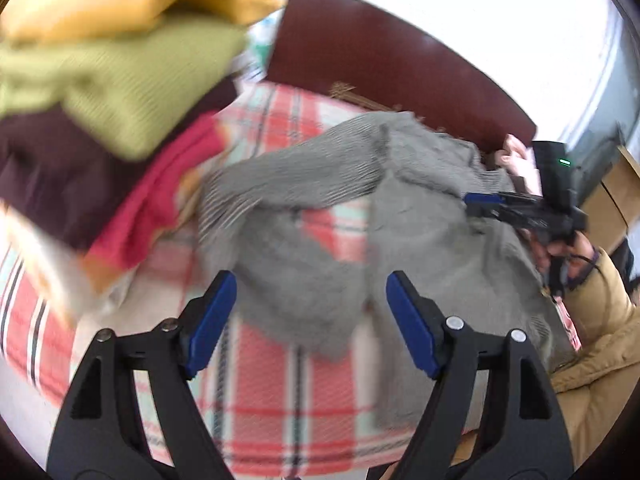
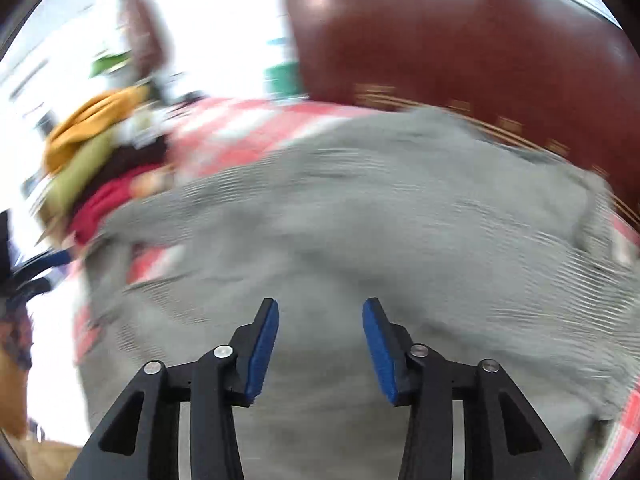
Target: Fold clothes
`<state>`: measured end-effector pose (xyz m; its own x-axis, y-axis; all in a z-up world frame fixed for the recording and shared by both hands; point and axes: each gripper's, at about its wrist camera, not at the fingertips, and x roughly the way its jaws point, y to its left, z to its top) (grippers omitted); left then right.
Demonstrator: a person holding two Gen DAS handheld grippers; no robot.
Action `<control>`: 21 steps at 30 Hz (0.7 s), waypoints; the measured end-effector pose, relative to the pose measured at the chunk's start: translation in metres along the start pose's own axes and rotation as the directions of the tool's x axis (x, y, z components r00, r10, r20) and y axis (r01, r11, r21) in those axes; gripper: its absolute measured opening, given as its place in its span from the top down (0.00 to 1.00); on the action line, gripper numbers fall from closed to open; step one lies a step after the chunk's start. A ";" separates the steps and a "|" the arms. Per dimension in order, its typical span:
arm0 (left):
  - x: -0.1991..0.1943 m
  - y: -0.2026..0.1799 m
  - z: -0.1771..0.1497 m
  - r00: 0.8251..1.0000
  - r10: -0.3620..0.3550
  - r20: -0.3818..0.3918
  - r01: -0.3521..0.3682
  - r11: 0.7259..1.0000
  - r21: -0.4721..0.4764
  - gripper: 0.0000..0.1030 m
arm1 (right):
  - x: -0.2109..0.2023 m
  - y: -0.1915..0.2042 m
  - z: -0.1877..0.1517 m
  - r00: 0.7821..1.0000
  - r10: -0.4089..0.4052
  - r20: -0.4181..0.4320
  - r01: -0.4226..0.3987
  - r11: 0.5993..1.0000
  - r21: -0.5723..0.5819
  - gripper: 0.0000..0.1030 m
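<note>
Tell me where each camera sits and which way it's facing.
Left wrist: on the left gripper, looking along its open fingers at the grey sweater on the plaid cloth; the right gripper and tan sleeve show.
Right wrist: on the right gripper, open above the sweater.
Both share the sweater, clothes pile and chair.

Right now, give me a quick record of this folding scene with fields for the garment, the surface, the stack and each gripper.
garment: grey knitted sweater, crumpled, unfolded
surface: red and white plaid cloth under the sweater
stack: pile of folded clothes, mustard yellow on top, then olive green, dark maroon, red
left gripper: open, holding nothing
right gripper: open, above the sweater
behind: dark red chair back
</note>
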<state>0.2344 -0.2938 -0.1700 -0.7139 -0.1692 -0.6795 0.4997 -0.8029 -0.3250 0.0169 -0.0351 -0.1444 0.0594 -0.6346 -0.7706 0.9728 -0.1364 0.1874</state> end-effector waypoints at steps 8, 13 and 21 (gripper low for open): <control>0.030 0.029 -0.009 1.000 0.011 -0.024 -0.014 0.993 -0.121 0.24 | 0.041 0.137 -0.003 0.976 0.209 -0.057 -0.216 0.930 -0.298 0.56; 0.049 0.025 0.005 0.998 -0.051 -0.032 0.046 0.991 -0.128 0.31 | 0.065 0.202 -0.019 0.980 0.170 -0.105 -0.200 0.835 -0.513 0.55; 0.042 0.004 0.038 0.991 -0.129 -0.019 0.129 0.991 -0.040 0.31 | 0.106 0.253 -0.030 0.996 0.077 -0.042 -0.085 0.739 -0.669 0.50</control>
<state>0.1878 -0.3261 -0.1755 -0.7629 -0.0528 -0.6444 0.4232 -0.7942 -0.4360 0.2762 -0.1141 -0.1964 0.1430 -0.6110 -0.7786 0.8632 0.4618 -0.2038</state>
